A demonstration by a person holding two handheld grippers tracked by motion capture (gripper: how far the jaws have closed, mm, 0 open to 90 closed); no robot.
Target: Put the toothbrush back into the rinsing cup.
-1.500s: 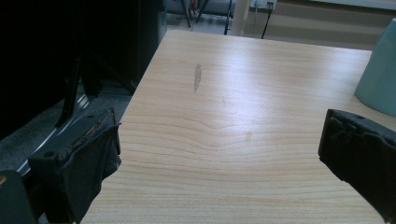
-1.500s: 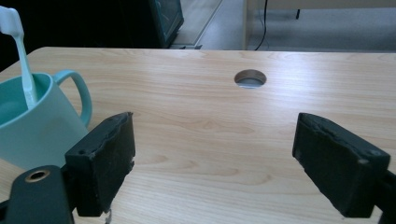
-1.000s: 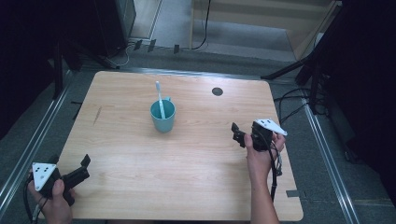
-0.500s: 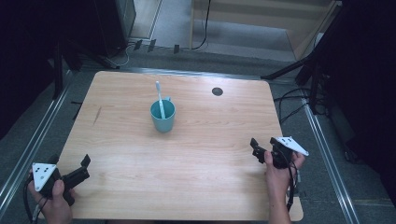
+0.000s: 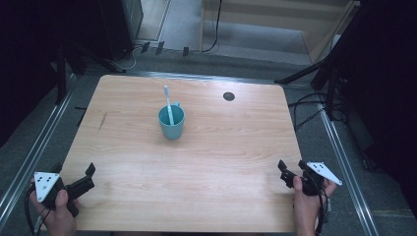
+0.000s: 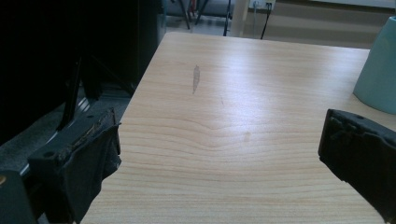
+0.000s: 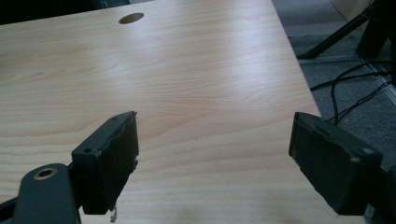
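My left gripper (image 5: 73, 181) sits at the lower left of the high view, over the near left corner of the wooden table (image 5: 231, 147), with its jaws spread wide and nothing between them; in the left gripper view (image 6: 219, 168) the two black jaws stand at the far left and far right of the frame with only bare wood grain in the gap. My right gripper (image 5: 292, 169) is at the lower right of the high view, by the table's near right edge, its jaws likewise wide apart and holding nothing; the right gripper view (image 7: 212, 158) shows the same open gap above the wood, and neither jaw touches any object. The teal cup (image 5: 171, 123) stands upright above the centre of the high view, well apart from both grippers, with a white toothbrush (image 5: 168, 104) leaning inside it, its head poking up past the rim. A slice of that cup (image 6: 379, 70) shows at the right edge of the left gripper view. A small round cable hole (image 5: 228, 96) lies toward the upper right of the tabletop. I can read no brand, label or writing on anything; the grey plates on my grippers carry only small dark dots
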